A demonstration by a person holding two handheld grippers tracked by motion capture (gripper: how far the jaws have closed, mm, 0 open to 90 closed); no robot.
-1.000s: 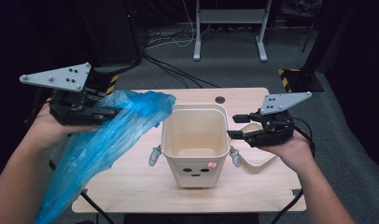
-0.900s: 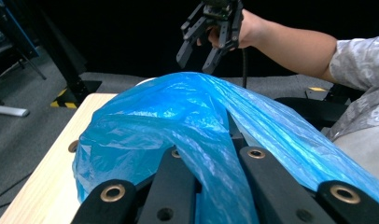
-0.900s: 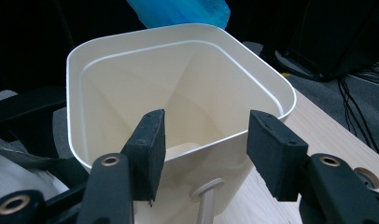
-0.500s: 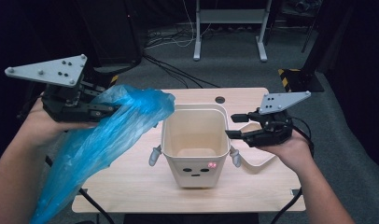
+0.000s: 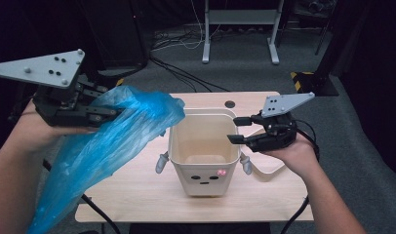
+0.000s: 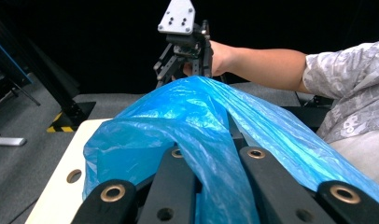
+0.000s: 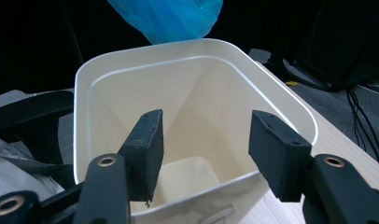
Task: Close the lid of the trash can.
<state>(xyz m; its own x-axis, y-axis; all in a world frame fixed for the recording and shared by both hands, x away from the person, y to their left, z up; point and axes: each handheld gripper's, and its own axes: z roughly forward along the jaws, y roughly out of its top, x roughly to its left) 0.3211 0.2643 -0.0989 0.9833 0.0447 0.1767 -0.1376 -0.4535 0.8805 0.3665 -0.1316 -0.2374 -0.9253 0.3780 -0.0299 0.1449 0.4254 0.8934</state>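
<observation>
A cream bin [image 5: 203, 178] with a drawn face stands mid-table, its inside bare. My left gripper [image 5: 115, 112] is lifted left of it and shut on a blue plastic bag [image 5: 118, 136], whose upper end hangs at the bin's left rim while the rest trails down past the table edge. In the left gripper view the bag [image 6: 192, 116] drapes over my jaws, with the right gripper [image 6: 178, 70] beyond. My right gripper [image 5: 237, 130] hovers at the bin's right rim, open. In the right gripper view its pads [image 7: 148, 140] stand apart above the bin's rim [image 7: 197, 46], the bag [image 7: 169, 18] behind.
The wooden table [image 5: 137, 195] has a round hole [image 5: 229, 104] behind the bin. A pale flat piece [image 5: 269, 168] lies right of the bin under my right hand. A metal stand [image 5: 240, 29], cables and a striped floor marking [image 5: 303, 80] lie beyond the table.
My left gripper has risen and drifted left with the bag, pulling the bag's top up. The right gripper has stayed by the bin's right rim.
</observation>
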